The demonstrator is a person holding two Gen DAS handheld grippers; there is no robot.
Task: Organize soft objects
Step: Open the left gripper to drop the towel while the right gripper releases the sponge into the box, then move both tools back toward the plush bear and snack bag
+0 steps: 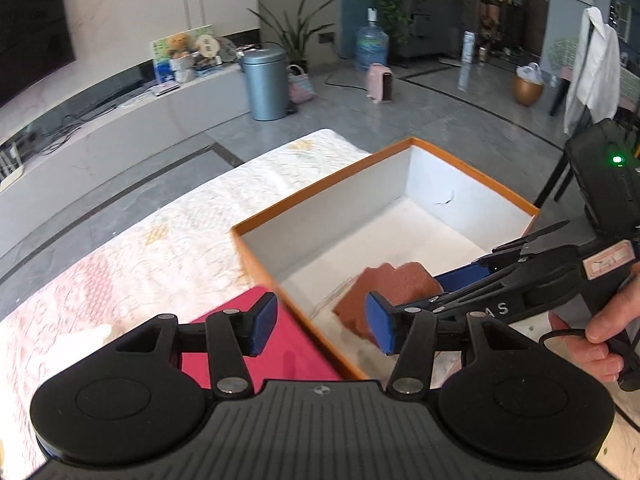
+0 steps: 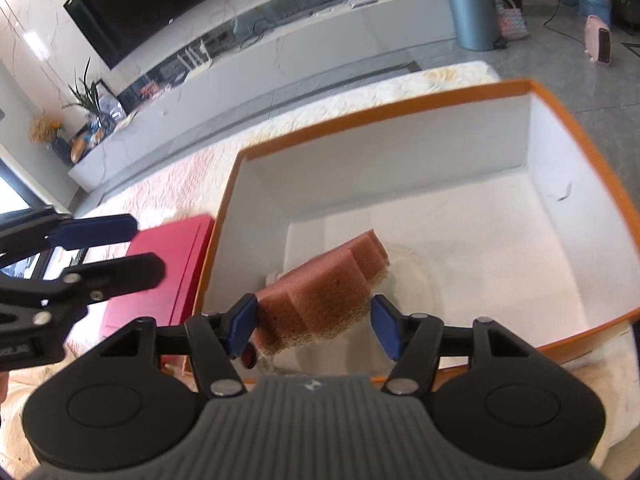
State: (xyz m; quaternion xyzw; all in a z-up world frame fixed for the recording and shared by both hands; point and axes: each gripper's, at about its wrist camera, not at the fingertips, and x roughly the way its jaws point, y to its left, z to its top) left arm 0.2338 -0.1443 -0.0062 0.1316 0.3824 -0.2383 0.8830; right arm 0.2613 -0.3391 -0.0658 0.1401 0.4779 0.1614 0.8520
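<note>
A reddish-brown wavy sponge (image 2: 320, 292) with a coarse yellowish underside hangs tilted over the near left corner of the orange-rimmed white box (image 2: 380, 108). My right gripper (image 2: 314, 330) is open around it. The left pad (image 2: 242, 326) touches the sponge, and a narrow gap shows at the right pad. In the left wrist view the sponge (image 1: 384, 284) looks blurred at the tips of my right gripper (image 1: 436, 290), which a hand (image 1: 600, 336) holds. My left gripper (image 1: 322, 326) is open and empty above a flat red box (image 1: 280, 344) beside the orange box's rim (image 1: 320, 184). In the right wrist view, my left gripper (image 2: 148, 248) is over the red box (image 2: 168, 264).
Both boxes rest on a pale quilted cover (image 1: 160, 248). A blurred white lump (image 1: 92, 336) lies on it left of the red box. Beyond are grey floor, a blue-grey bin (image 1: 266, 84) and a long low white cabinet (image 2: 280, 52).
</note>
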